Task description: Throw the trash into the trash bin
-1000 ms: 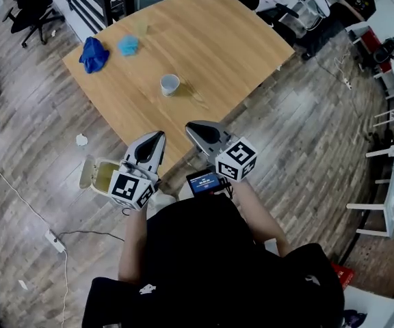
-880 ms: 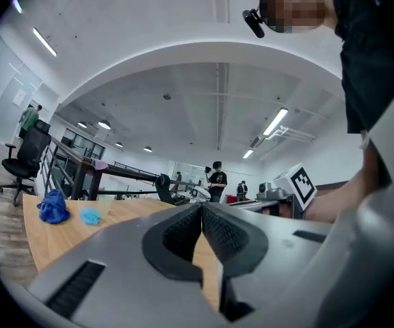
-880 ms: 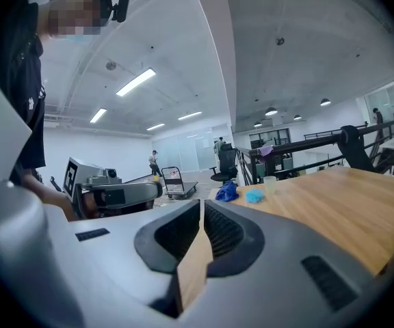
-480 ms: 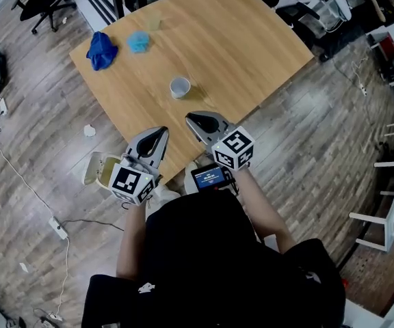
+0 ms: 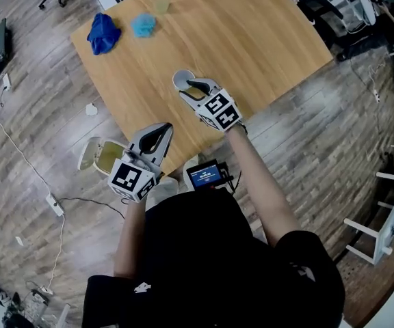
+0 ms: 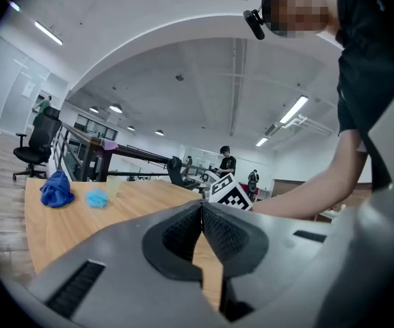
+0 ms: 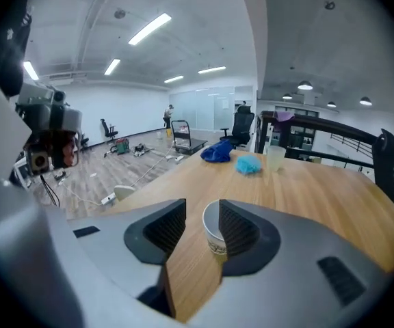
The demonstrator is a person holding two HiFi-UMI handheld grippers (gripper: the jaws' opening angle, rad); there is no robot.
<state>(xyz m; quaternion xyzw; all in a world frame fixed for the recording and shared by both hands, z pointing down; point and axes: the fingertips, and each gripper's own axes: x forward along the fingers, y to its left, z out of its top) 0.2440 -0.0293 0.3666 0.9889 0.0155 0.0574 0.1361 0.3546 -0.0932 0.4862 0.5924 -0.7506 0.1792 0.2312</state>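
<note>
Right gripper [image 5: 185,87] has moved. It was hanging at the near edge of the bench [image 5: 265,33], just over the small screen [image 5: 206,175]. Now it's out over the benchtop at the paper cup [image 5: 180,78], arm stretched forward and pitched further down. Its fingers [image 7: 163,227] were together before and are opening now. The cup stands between them, closer to the right-hand finger in the right gripper view, with a clear gap on the other side. Head view has swung too, so bench and floor sit shifted in frame.
</note>
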